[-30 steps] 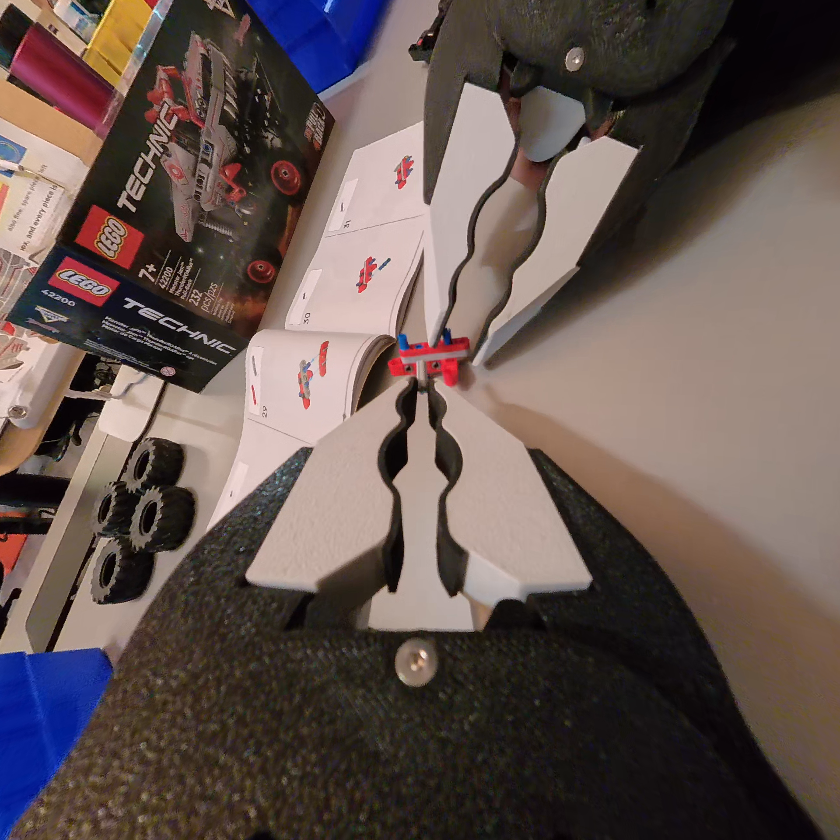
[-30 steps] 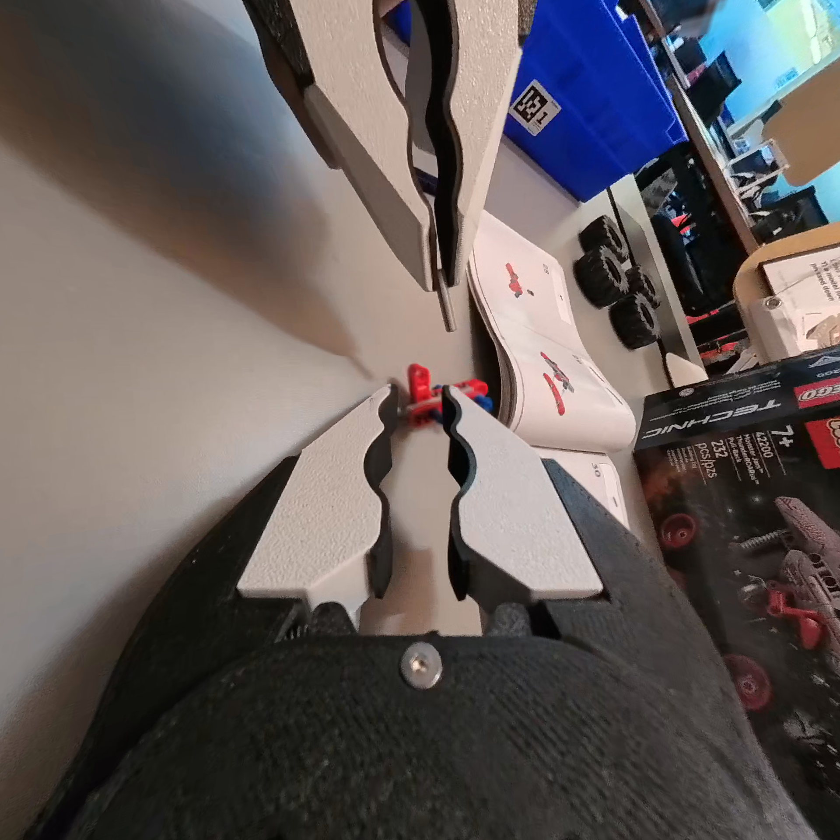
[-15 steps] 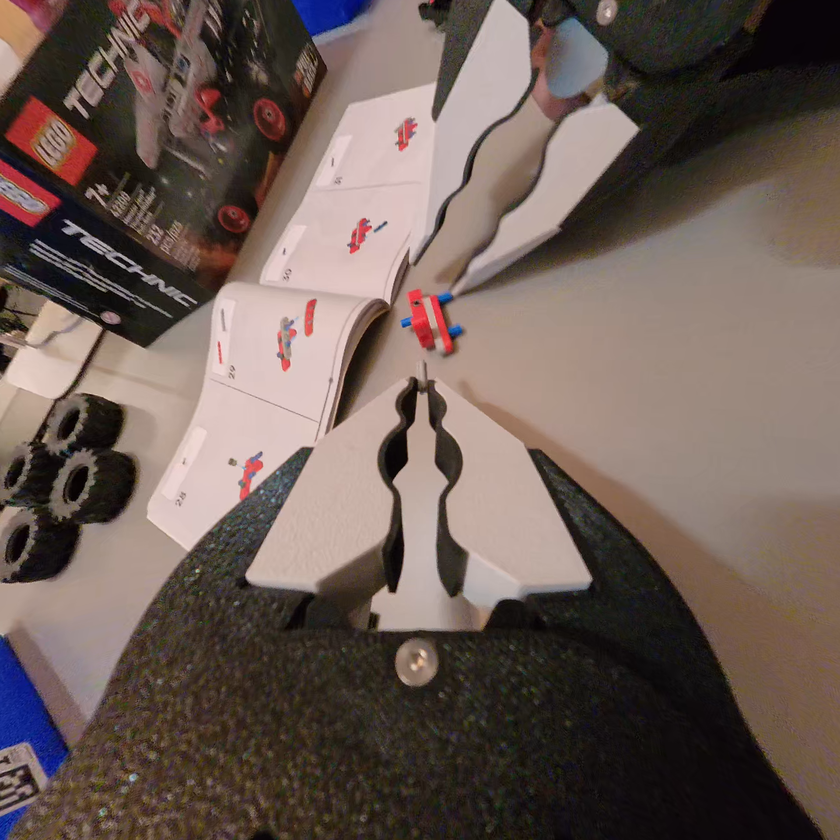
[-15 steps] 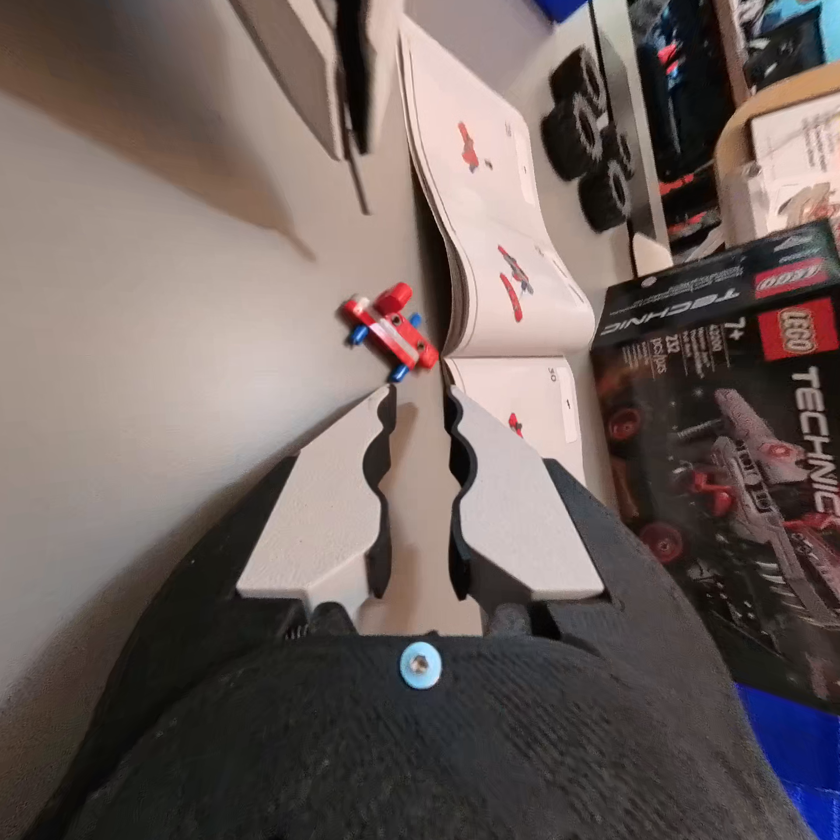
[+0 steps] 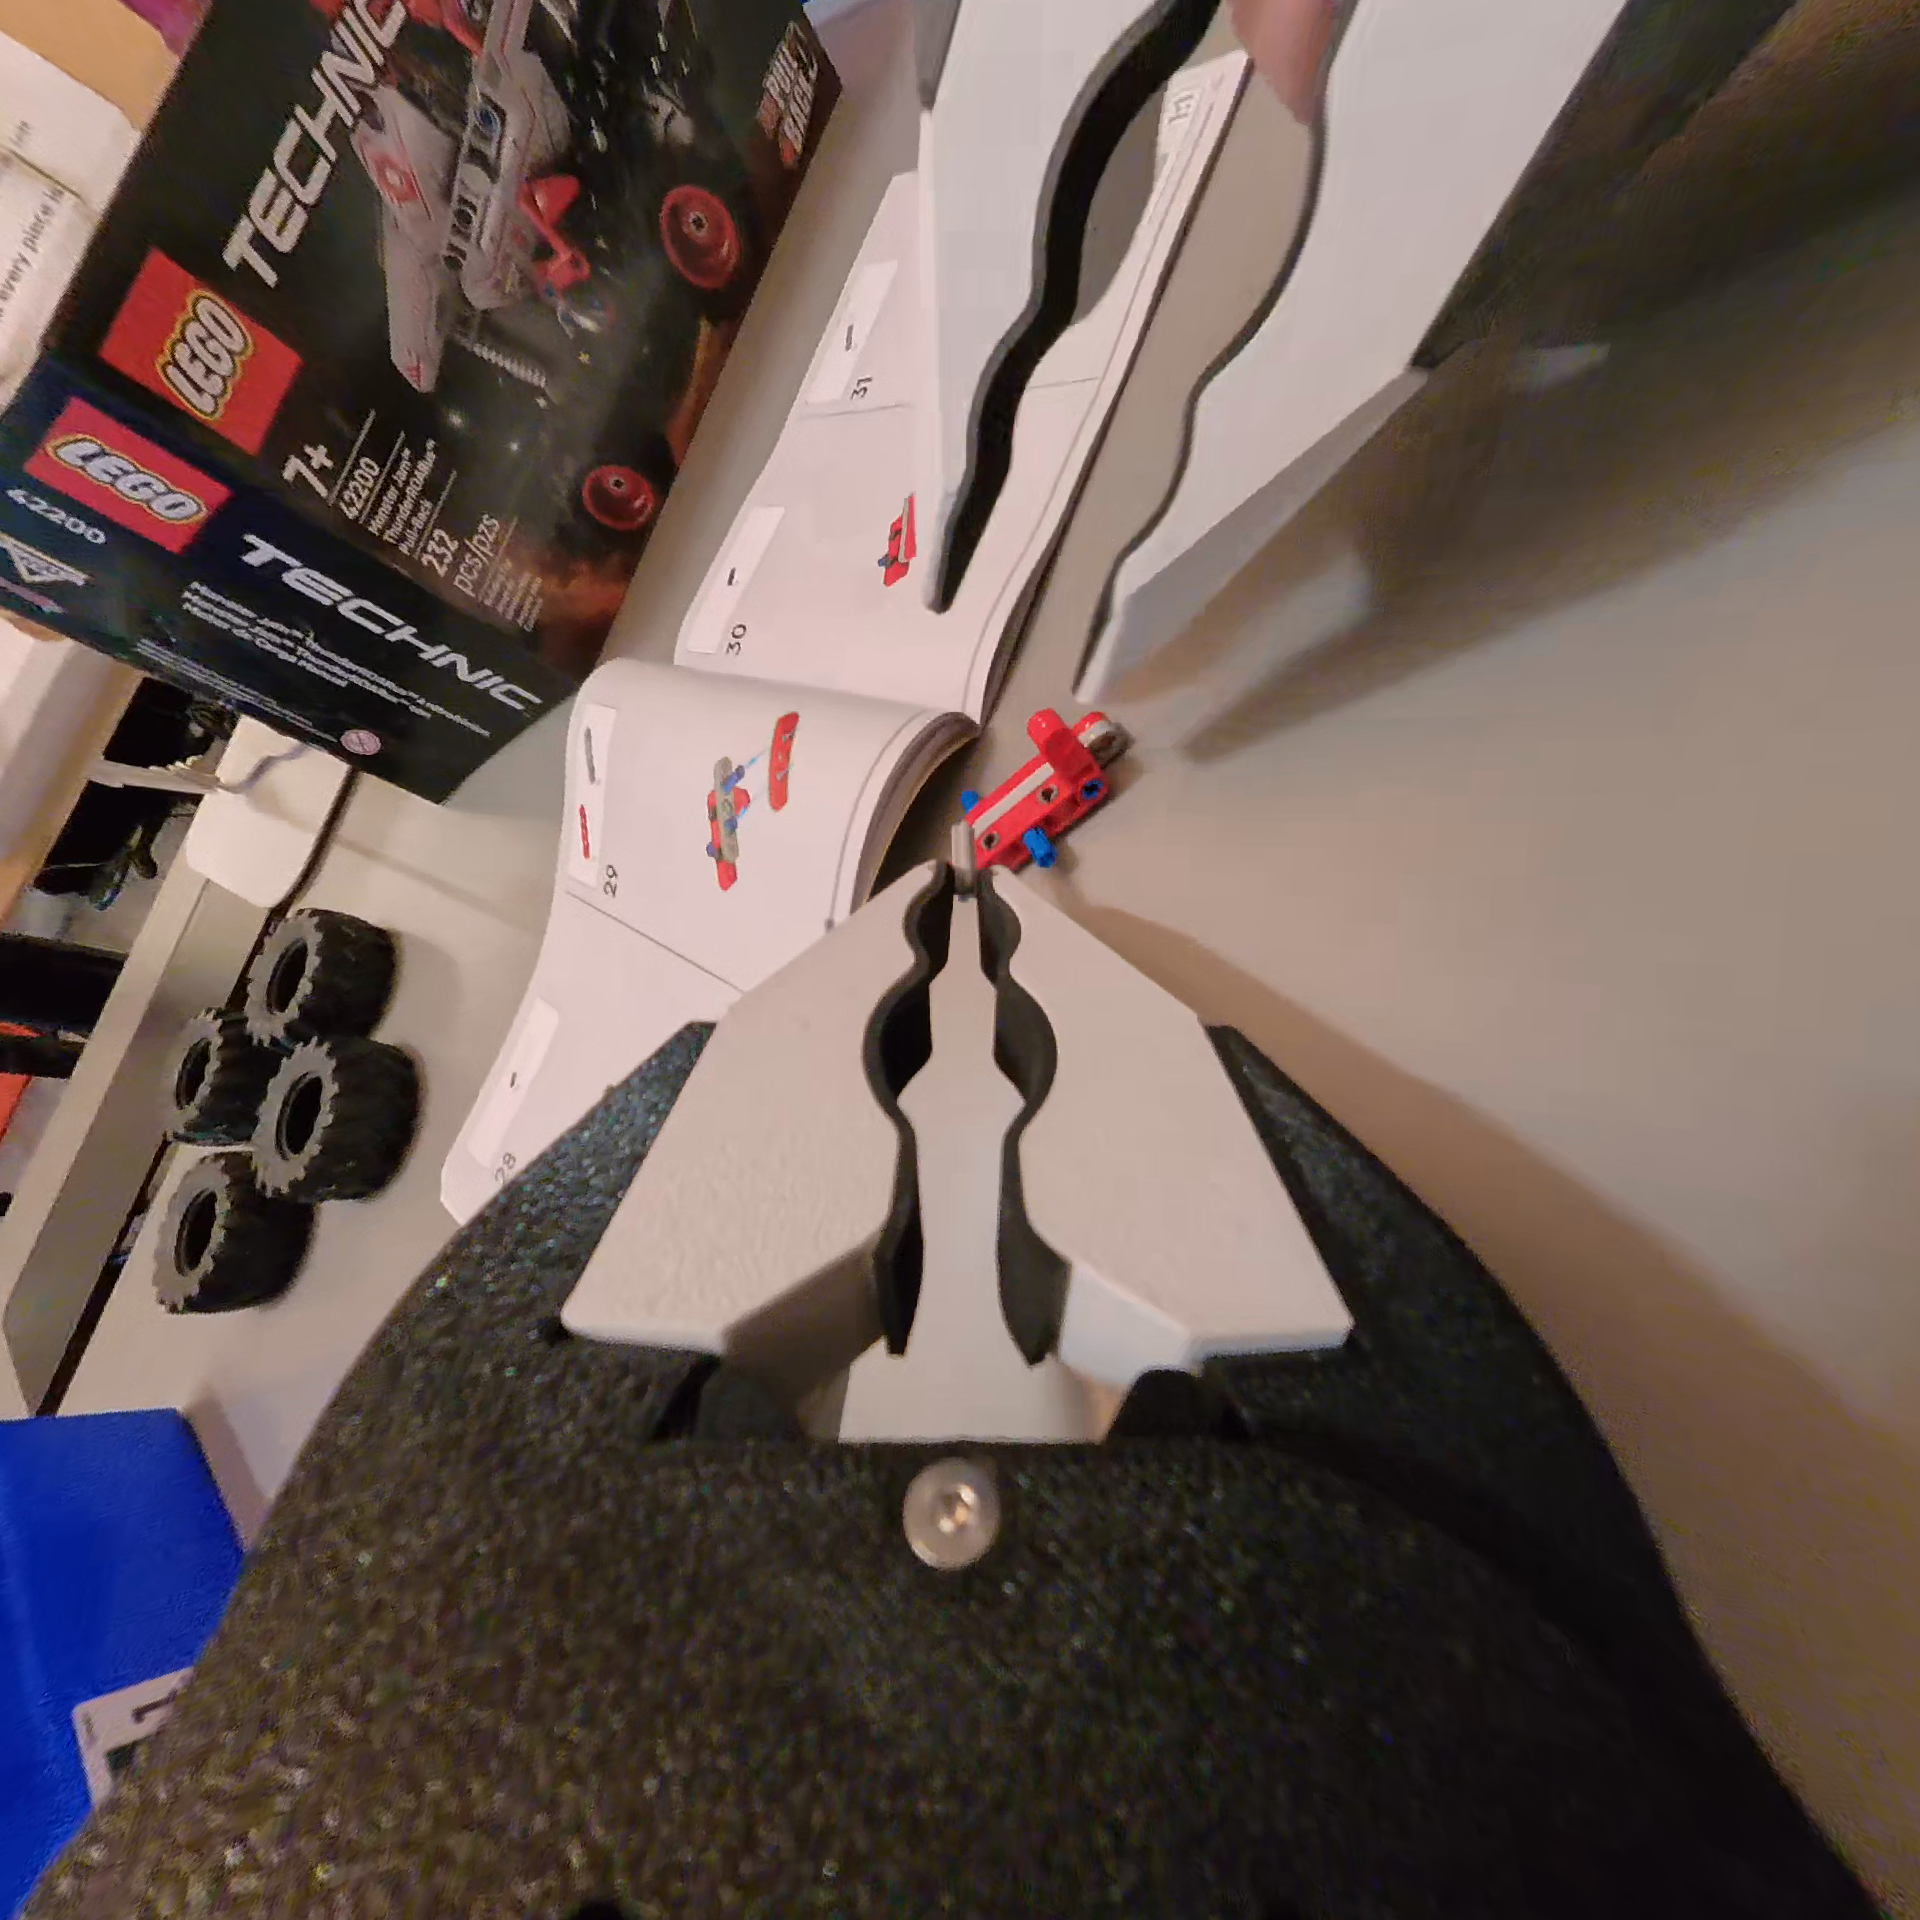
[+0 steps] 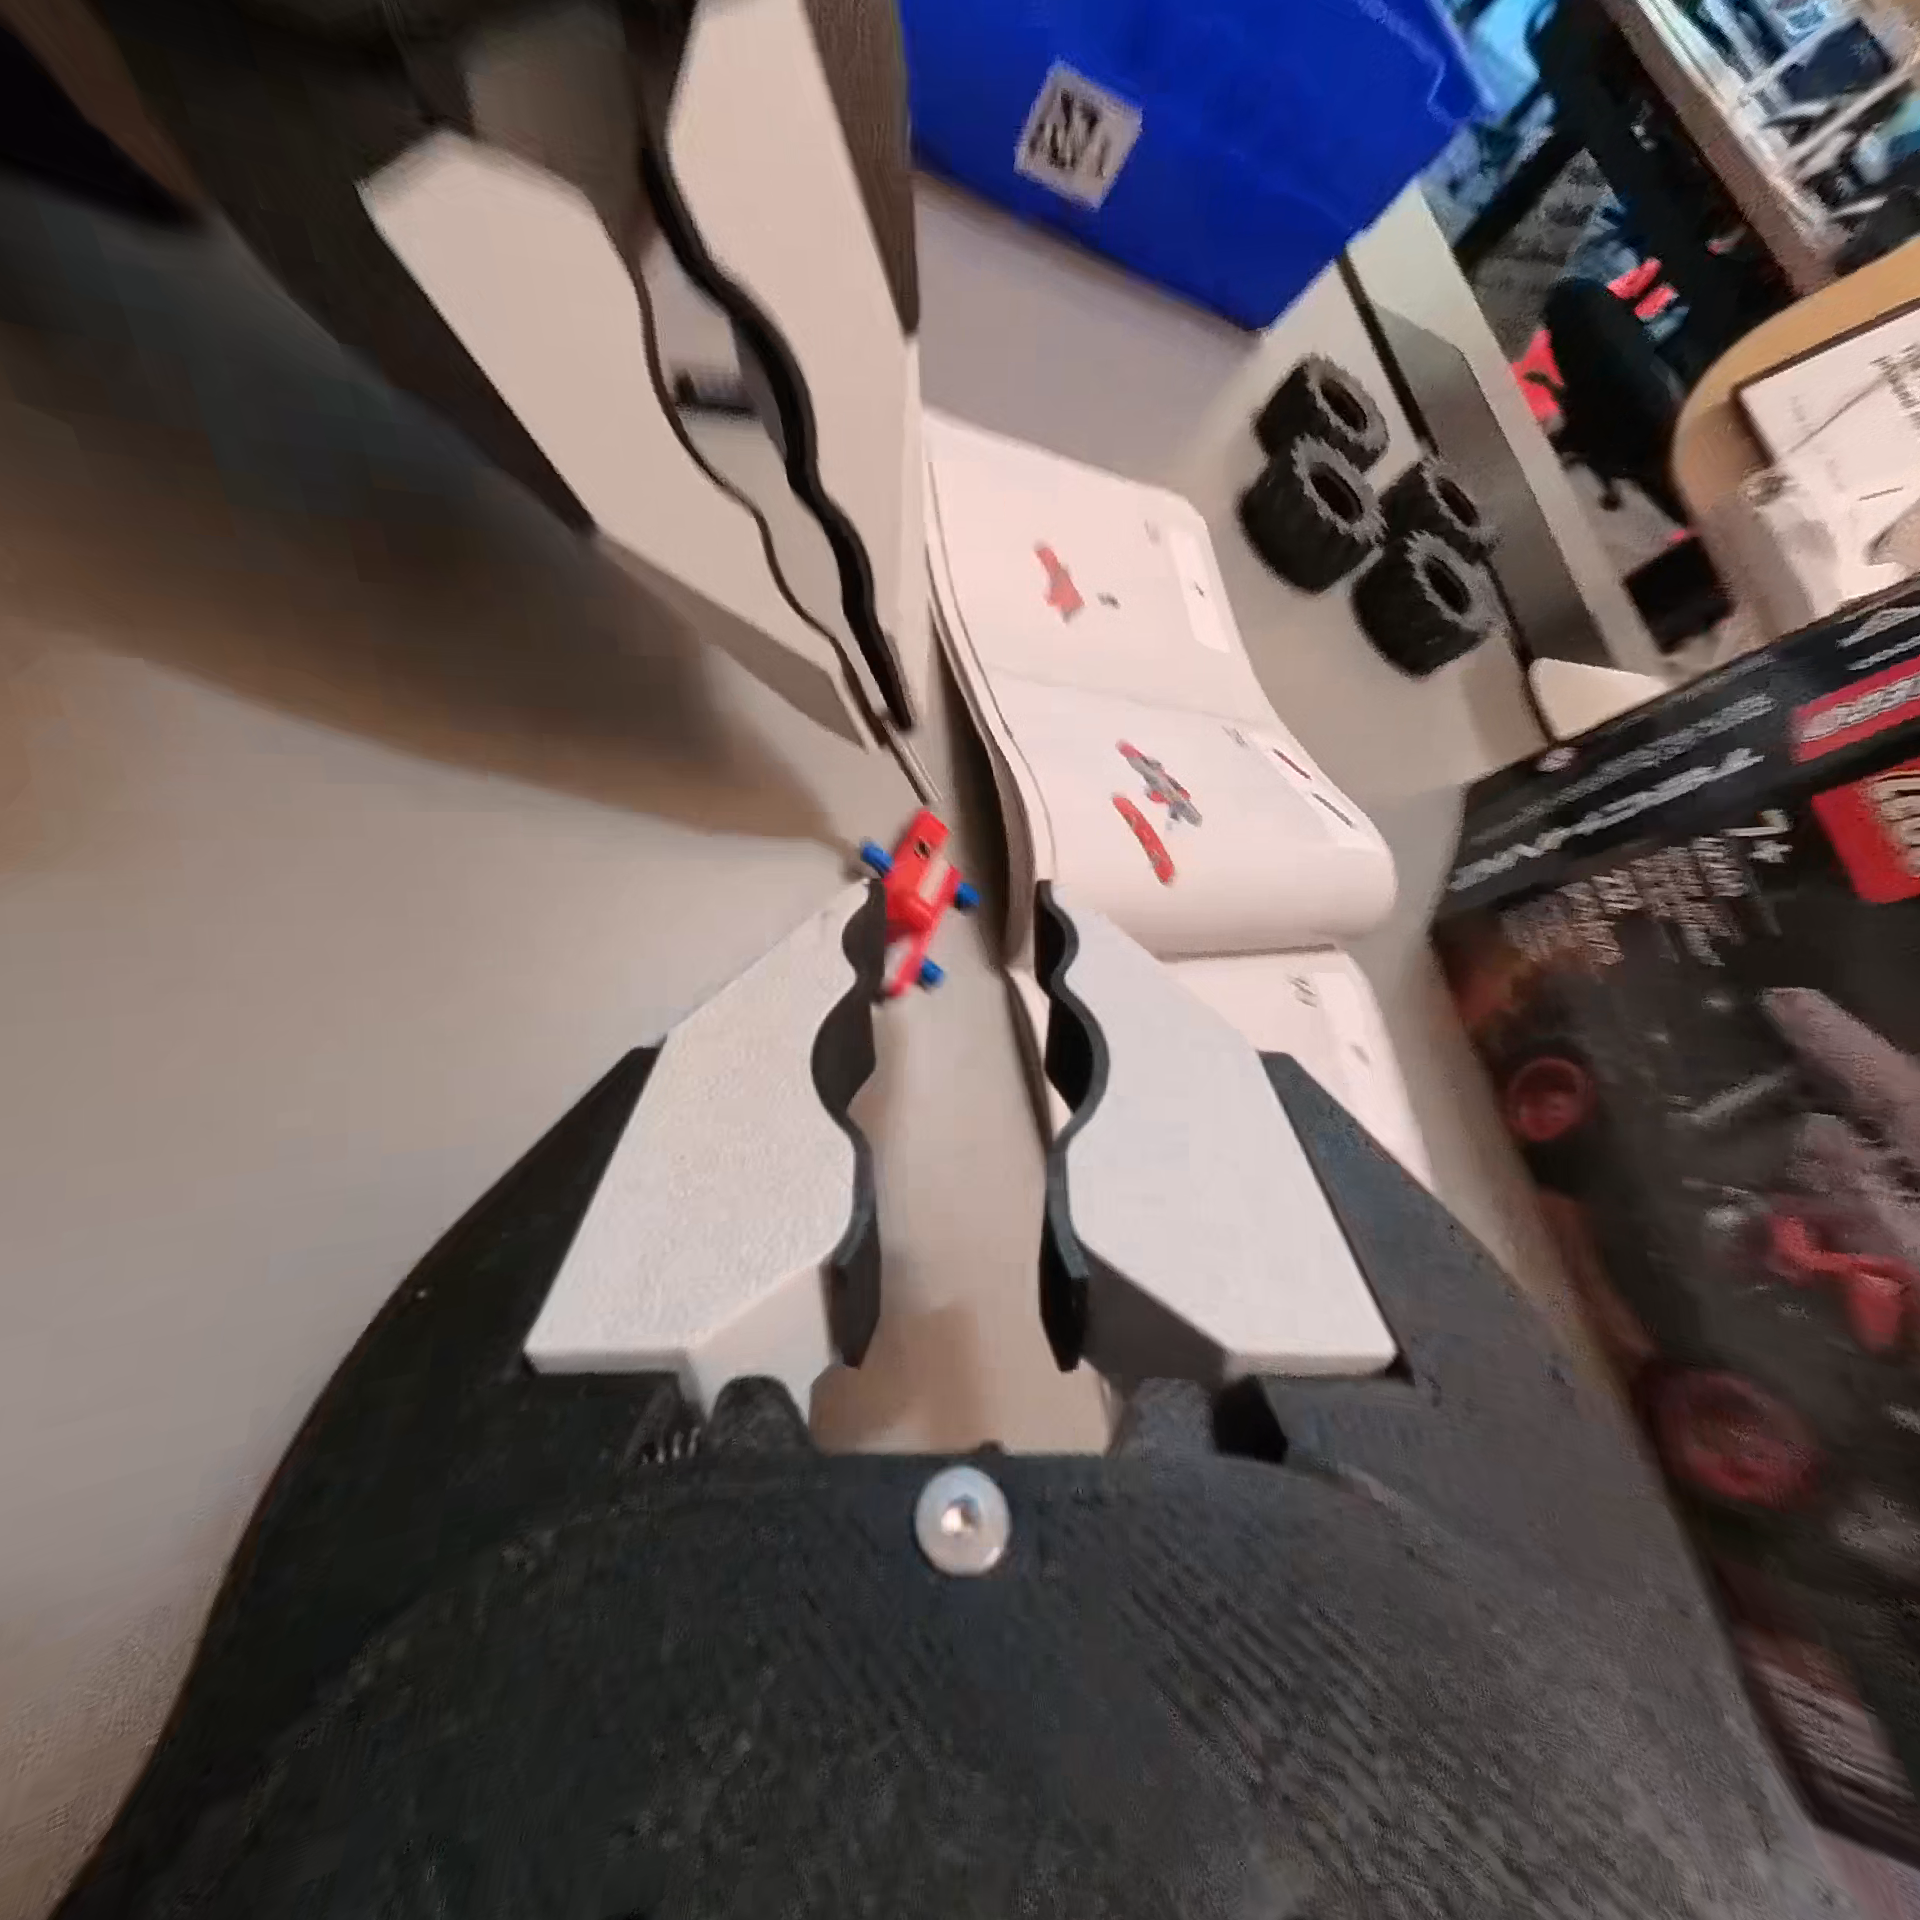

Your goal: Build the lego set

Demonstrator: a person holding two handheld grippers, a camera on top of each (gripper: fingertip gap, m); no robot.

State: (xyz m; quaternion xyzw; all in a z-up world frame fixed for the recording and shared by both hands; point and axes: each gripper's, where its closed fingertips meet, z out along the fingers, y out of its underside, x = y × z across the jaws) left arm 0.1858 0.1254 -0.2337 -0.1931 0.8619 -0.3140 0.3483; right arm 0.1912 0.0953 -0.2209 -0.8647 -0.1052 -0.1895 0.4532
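A small red Lego assembly (image 5: pixel 1039 795) with blue pins and a grey strip lies on the beige table beside the open instruction booklet (image 5: pixel 748 790). My left gripper (image 5: pixel 964 883) is shut on a thin grey axle (image 5: pixel 961 847), whose tip sits just short of the assembly. My right gripper (image 6: pixel 951 909) is open. The assembly (image 6: pixel 914 904) lies at its tips, close to the left finger (image 6: pixel 769 1122), and I cannot tell if they touch. The right gripper also shows in the left wrist view (image 5: pixel 1013 644), above the assembly. The left gripper (image 6: pixel 902 722) shows from above in the right wrist view, the axle (image 6: pixel 920 774) pointing down at the assembly.
The Lego box (image 5: pixel 364 343) stands behind the booklet. Several black tyres (image 5: pixel 281 1101) sit near the table edge. A blue bin (image 6: pixel 1195 135) stands beyond the booklet (image 6: pixel 1122 748). The box also shows in the right wrist view (image 6: pixel 1714 935). The grippers' ends are close to 4 cm from one another.
The assembly left the grippers and now lies turned on the table. Both grippers pulled back, then closed in on it again. The right jaws have opened wider.
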